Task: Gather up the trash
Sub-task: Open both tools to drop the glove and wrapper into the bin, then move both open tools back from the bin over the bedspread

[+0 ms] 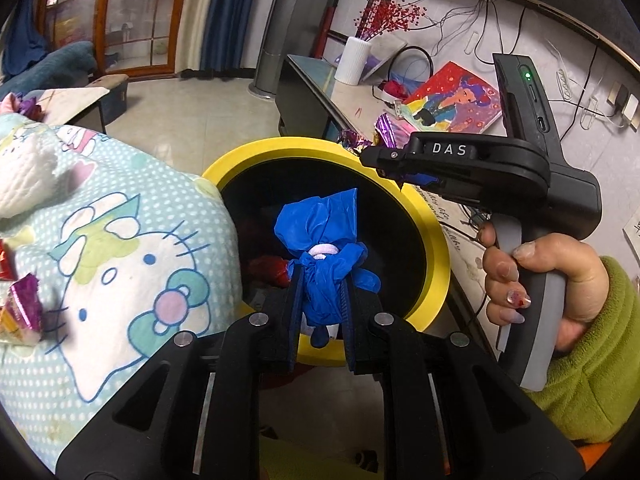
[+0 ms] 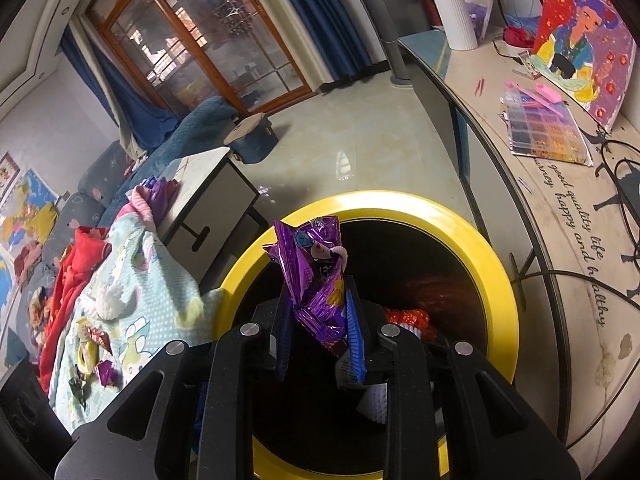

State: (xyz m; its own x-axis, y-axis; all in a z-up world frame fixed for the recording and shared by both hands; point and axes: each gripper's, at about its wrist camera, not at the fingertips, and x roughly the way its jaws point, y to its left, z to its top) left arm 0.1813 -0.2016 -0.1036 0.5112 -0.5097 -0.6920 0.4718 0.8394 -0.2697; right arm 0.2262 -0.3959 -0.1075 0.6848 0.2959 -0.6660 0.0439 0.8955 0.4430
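My left gripper (image 1: pixel 320 284) is shut on a crumpled blue glove (image 1: pixel 324 236) and holds it over the dark mouth of a bin with a yellow rim (image 1: pixel 436 240). My right gripper (image 2: pixel 320 300) is shut on a purple foil wrapper (image 2: pixel 316 276) above the same bin (image 2: pixel 496 264). Red wrappers (image 2: pixel 408 316) lie inside the bin. The right gripper's body (image 1: pixel 480 168) shows in the left wrist view, over the bin's far rim. More wrappers (image 2: pixel 94 352) lie on a Hello Kitty blanket (image 1: pixel 120 240).
A long table (image 2: pixel 560 240) with a painting (image 2: pixel 580 40), a white vase (image 2: pixel 456 20), cables and craft sheets runs on the right. A sofa (image 2: pixel 160 140) and a low side table (image 2: pixel 216 184) stand to the left. Tiled floor lies beyond the bin.
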